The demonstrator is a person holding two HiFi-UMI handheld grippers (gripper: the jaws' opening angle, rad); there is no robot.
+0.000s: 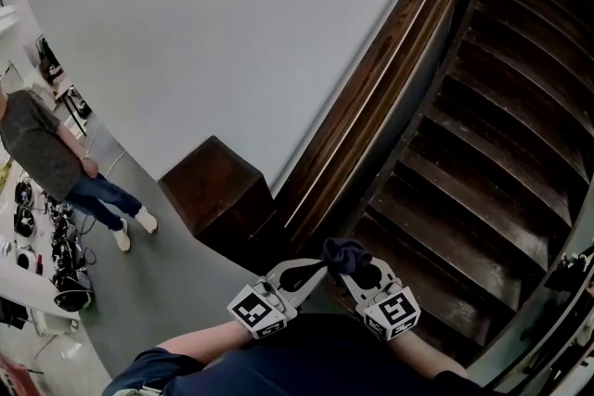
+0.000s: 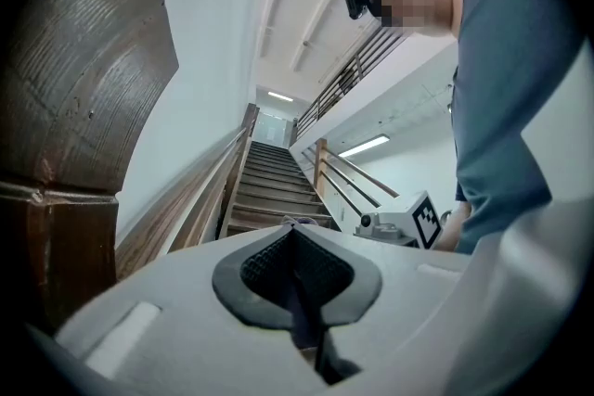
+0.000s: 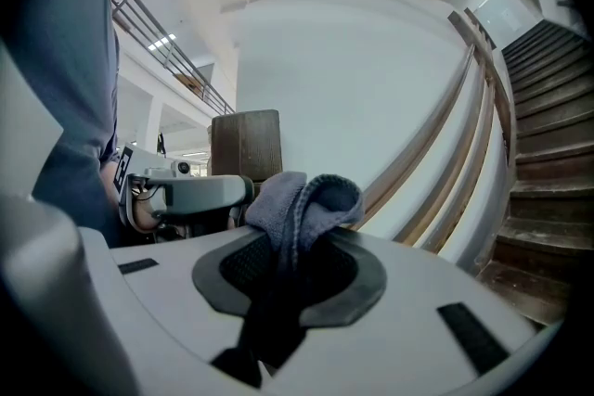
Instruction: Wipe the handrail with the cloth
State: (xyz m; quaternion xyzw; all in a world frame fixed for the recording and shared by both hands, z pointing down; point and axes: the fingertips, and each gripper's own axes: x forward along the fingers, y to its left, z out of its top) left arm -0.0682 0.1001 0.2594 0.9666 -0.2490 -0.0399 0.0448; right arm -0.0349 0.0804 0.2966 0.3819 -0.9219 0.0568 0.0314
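Cloth (image 3: pixel 302 199) clamped between right gripper (image 3: pixel 295 260) jaws, left gripper (image 2: pixel 297 255) jaws pressed fully together

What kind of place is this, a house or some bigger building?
Probably the foot of an indoor staircase in a large building: dark wooden steps climb beside a white wall with a wooden handrail.

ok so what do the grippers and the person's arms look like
The left gripper and right gripper are matching pale grey plastic shells. Each has broad, dark, ribbed pads inside its jaws and a cube of black-and-white square markers at the back. No cables show. The person wears a dark blue short sleeve.
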